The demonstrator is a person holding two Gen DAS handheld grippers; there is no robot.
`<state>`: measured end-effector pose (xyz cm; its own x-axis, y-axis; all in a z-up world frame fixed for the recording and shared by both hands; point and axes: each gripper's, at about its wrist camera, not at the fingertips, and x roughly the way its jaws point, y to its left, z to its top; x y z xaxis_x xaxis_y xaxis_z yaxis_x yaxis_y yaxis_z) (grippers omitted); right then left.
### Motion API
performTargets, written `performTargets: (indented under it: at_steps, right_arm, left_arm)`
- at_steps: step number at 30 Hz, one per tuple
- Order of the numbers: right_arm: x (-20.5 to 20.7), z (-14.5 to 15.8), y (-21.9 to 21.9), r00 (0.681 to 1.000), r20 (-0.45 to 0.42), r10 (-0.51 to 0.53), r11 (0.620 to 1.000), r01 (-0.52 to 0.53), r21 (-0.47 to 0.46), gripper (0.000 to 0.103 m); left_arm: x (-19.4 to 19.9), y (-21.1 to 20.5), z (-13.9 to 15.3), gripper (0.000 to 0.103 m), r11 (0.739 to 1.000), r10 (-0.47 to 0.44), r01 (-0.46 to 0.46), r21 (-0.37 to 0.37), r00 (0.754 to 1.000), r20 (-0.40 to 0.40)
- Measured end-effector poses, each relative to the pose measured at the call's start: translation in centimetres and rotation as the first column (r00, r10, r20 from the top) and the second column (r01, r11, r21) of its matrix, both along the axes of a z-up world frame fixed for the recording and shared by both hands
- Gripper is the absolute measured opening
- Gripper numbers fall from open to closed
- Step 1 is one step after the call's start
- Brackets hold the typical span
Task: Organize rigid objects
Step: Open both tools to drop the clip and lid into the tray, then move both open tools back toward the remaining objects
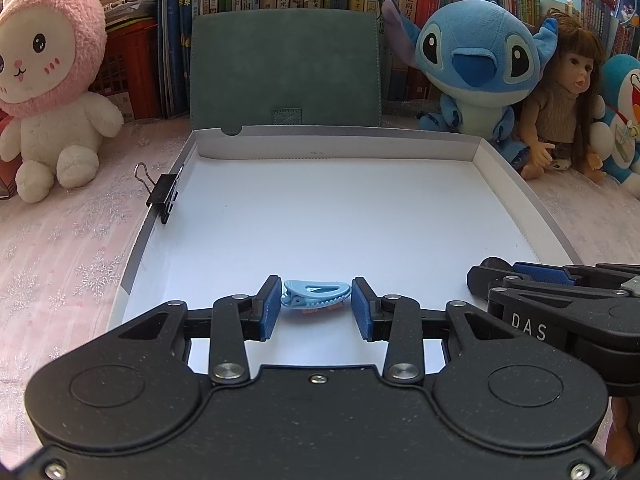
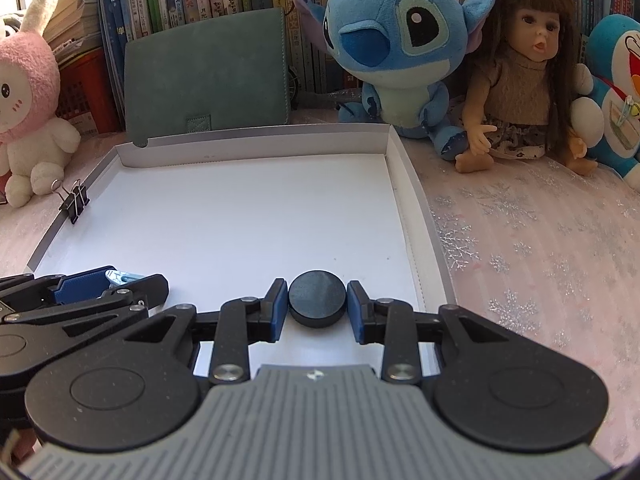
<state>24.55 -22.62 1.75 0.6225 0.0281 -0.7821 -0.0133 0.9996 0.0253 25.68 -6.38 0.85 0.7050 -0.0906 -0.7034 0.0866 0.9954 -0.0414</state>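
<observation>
A light blue hair clip (image 1: 315,295) lies on the white floor of a shallow box lid (image 1: 340,216), between the pads of my left gripper (image 1: 316,306). Small gaps show on both sides, so the gripper is open around it. A black round disc (image 2: 317,299) lies near the lid's front right, between the pads of my right gripper (image 2: 317,308), which closely flank it; I cannot tell if they touch it. The left gripper (image 2: 116,286) also shows in the right wrist view, with the clip (image 2: 120,277) peeking out. The right gripper (image 1: 520,276) shows in the left wrist view.
A black binder clip (image 1: 162,196) is clamped on the lid's left wall (image 2: 74,200). A green notebook (image 1: 286,68) stands behind the lid. A pink bunny plush (image 1: 48,88), a blue Stitch plush (image 1: 476,64), a doll (image 2: 524,76) and books line the back.
</observation>
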Motion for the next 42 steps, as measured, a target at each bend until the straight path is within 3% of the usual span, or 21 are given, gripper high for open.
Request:
performTargets:
  at_steps: [13,15,16,22,27,35,42]
  right_arm:
    - [-0.2,-0.1,-0.1,1.000,0.005,0.000,1.000,0.000,0.006,0.041]
    - [-0.2,0.0,-0.2,1.000,0.008,-0.002,1.000,0.002,0.016,0.045]
    - [-0.2,0.1,-0.3,1.000,0.010,-0.003,1.000,0.002,0.026,0.053]
    - [-0.8,1.2,-1.3,0.997,0.070,-0.012,0.996,0.006,0.086,0.069]
    - [-1.5,2.9,-2.4,0.992,0.121,-0.033,0.993,0.019,0.115,0.076]
    - [-4.5,4.9,-3.0,0.979,0.202,-0.003,0.996,-0.015,0.091,0.085]
    - [-9.2,4.5,-2.9,0.960,0.275,0.055,0.996,-0.072,0.050,0.088]
  left_arm:
    - [0.0,-0.2,0.0,0.037,1.000,0.008,-0.008,0.005,1.000,0.000]
    - [0.0,-0.1,0.1,0.037,1.000,0.011,-0.011,0.000,1.000,-0.007]
    - [0.0,-0.1,0.2,0.037,1.000,0.007,-0.007,-0.006,1.000,-0.010]
    - [-0.1,1.0,1.7,0.048,0.997,-0.022,0.020,-0.069,0.999,-0.032]
    - [-1.6,1.9,4.5,0.072,0.997,-0.057,0.059,-0.045,0.997,0.051]
    - [-5.7,3.1,6.4,0.081,0.993,-0.091,0.097,-0.069,0.992,0.087]
    - [-11.0,4.0,4.4,0.083,0.987,-0.067,0.075,-0.143,0.996,0.063]
